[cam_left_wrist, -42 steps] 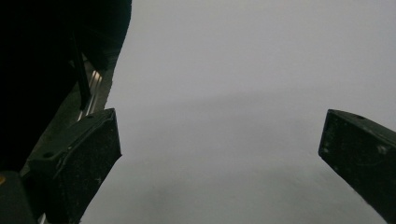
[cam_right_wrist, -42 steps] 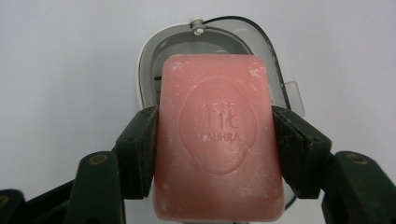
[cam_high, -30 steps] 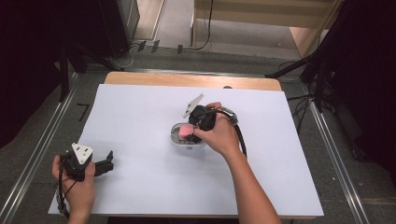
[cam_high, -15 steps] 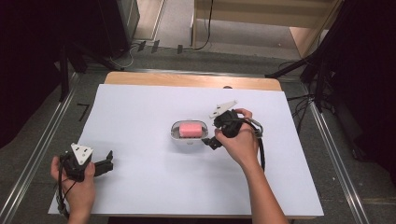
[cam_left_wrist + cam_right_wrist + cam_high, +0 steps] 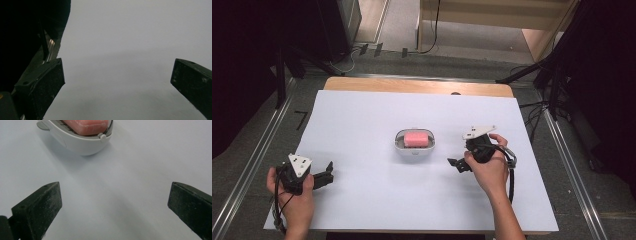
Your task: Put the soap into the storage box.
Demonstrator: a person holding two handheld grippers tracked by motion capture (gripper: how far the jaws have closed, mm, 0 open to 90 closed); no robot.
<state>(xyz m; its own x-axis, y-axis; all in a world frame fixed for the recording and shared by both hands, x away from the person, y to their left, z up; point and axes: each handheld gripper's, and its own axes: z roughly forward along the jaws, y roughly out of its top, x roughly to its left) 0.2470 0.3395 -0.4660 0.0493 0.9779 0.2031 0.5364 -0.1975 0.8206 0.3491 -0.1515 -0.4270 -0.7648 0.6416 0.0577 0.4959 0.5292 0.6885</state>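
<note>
The pink soap [image 5: 415, 138] sits in the white dish [image 5: 414, 150] at the middle of the desk [image 5: 362, 115], so the placing looks done to me and the step in hand is getting my right tool [image 5: 458, 164] clear. To do that well I'd keep it low but off the sheet, draw it to the right, away from the dish, and avoid swinging the cable across the rim.

In the right gripper view the dish [image 5: 80, 142] lies ahead with the soap [image 5: 86, 125] resting on its slats. My right tool [image 5: 113, 202] has just been opening; its jaws now stand spread wide with nothing between them, only bare desk.

My left tool [image 5: 326, 175] rests near the desk's left front corner, well apart from the dish. Its jaws [image 5: 117, 82] are spread too, holding and touching nothing.
</note>
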